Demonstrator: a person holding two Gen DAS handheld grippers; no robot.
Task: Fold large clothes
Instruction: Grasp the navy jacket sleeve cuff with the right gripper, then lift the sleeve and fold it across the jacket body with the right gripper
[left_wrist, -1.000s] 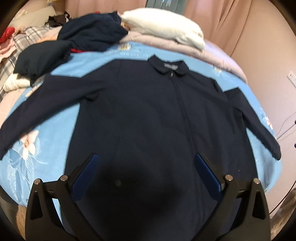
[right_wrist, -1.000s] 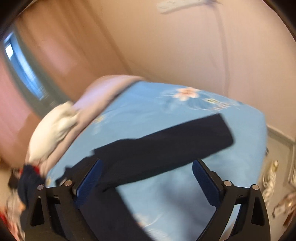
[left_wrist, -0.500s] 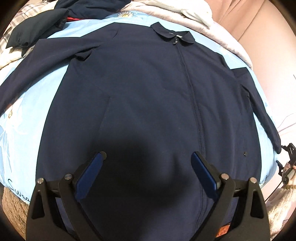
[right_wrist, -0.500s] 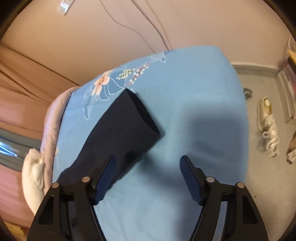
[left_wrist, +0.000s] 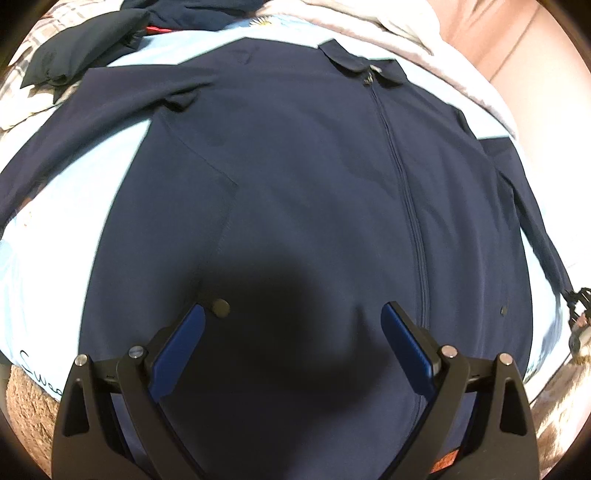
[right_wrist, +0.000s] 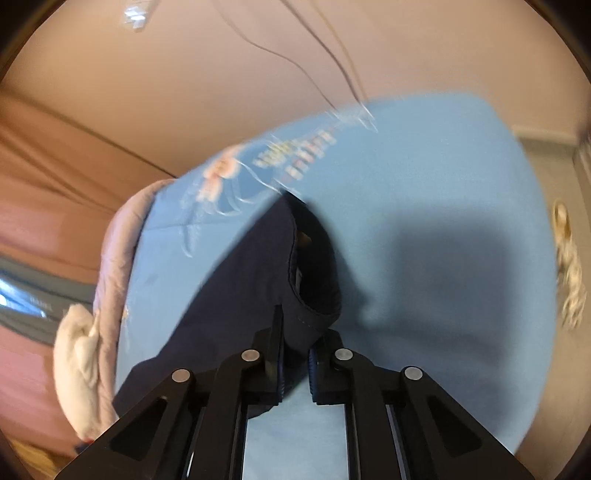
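Jacket: a large dark navy zip-front jacket (left_wrist: 295, 192) lies spread flat, front up, on the bed, collar at the far end and hem towards the near edge, both arms stretched out to the sides.
Zip: a closed zip (left_wrist: 402, 184) runs from the collar down the front.
Bed: a light blue sheet with a flower print (right_wrist: 443, 177) covers the bed and shows bare around the jacket.
Left gripper: the black left gripper with blue pads (left_wrist: 291, 332) hangs over the lower front of the jacket, pointing steeply down; its jaws stand wide with nothing between them, and its shadow falls on the cloth below.
Snap: a small round dark snap (left_wrist: 220, 307) on the jacket sits just beside the left pad.
Right gripper: the black right gripper (right_wrist: 295, 354) has its jaws drawn close together, pinching the cuff end of the jacket's sleeve (right_wrist: 258, 280).
Sleeve: the cuff is raised off the sheet at the jaws and its opening gapes; the rest of the sleeve trails back across the bed.
Far end of bed: a heap of other dark navy clothes (left_wrist: 85, 51) and a pale pinkish quilt (right_wrist: 118, 251) lie beyond the collar.
Wall: a pink wall with thin cables (right_wrist: 295, 55) stands behind the bed.
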